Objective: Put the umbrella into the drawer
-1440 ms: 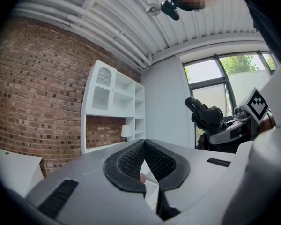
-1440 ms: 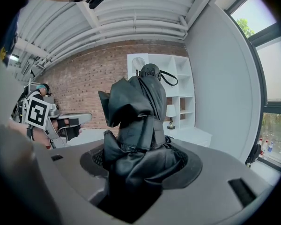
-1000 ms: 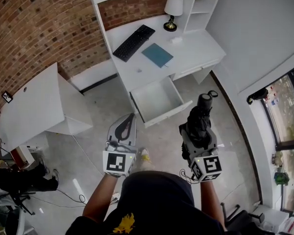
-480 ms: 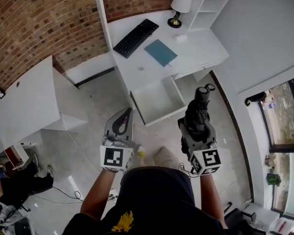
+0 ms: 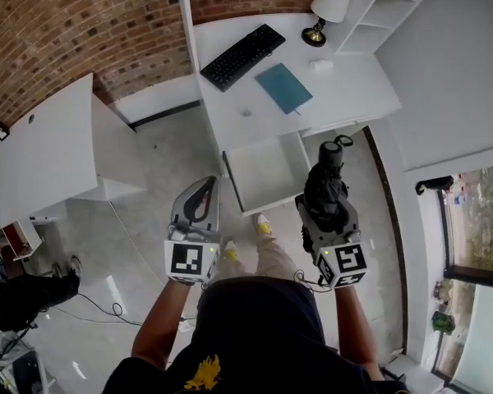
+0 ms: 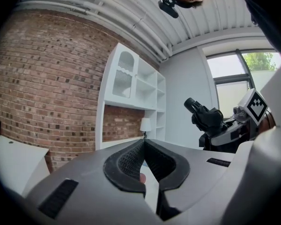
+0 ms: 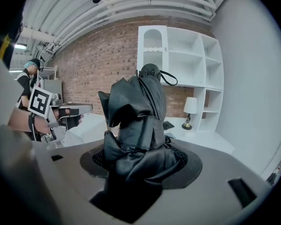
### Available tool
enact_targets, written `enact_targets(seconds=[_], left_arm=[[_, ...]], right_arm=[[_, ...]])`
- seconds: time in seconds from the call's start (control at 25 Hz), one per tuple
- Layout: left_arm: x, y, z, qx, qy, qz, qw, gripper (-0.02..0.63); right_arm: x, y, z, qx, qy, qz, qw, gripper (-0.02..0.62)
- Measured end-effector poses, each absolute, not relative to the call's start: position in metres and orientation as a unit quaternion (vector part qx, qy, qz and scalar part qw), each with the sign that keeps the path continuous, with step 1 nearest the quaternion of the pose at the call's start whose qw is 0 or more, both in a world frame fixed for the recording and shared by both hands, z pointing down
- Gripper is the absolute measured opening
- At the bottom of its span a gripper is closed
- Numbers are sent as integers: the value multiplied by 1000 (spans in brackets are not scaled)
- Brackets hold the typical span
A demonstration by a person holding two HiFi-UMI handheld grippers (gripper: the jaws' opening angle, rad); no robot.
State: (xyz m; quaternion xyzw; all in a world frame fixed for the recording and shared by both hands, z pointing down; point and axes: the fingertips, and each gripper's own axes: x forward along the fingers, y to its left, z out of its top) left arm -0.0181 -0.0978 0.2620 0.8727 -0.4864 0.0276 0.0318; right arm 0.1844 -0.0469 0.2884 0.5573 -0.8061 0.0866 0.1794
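- Plainly, the right gripper point(image 5: 325, 210) was clamped on the folded black umbrella point(image 5: 327, 180). In the right gripper view its jaws pinched the bunched cloth low on the bundle point(image 7: 140, 111).
- The umbrella stood out beyond the jaws toward twelve o'clock in the head view, with its knobbed end and wrist loop point(image 5: 342, 142) farthest out, in the air and clear of the furniture.
- The open drawer point(image 5: 263, 171) lay at about ten o'clock from that gripper, empty, under the white desk point(image 5: 345, 80).
- The left gripper point(image 5: 202, 197) was closed on nothing, its tips meeting point(image 6: 144, 142), at nine o'clock of the right one.
- Judged from this, the umbrella would be light, with a stiff core under loose, slippery cloth. A hold on the strapped middle seemed surest, and the loop might catch on the drawer's rim.
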Motion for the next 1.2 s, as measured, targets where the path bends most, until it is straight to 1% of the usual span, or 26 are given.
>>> enact_targets(seconds=[0.48, 0.84, 1.2], left_arm=[[-11, -132, 292, 840, -538, 40, 60, 18], [-12, -141, 317, 817, -571, 41, 67, 18], [-15, -148, 339, 797, -596, 35, 90, 18]], right_arm=[[181, -98, 335, 470, -845, 103, 235, 258], [179, -114, 376, 417, -862, 111, 265, 258], [178, -133, 408, 380, -869, 121, 291, 258]])
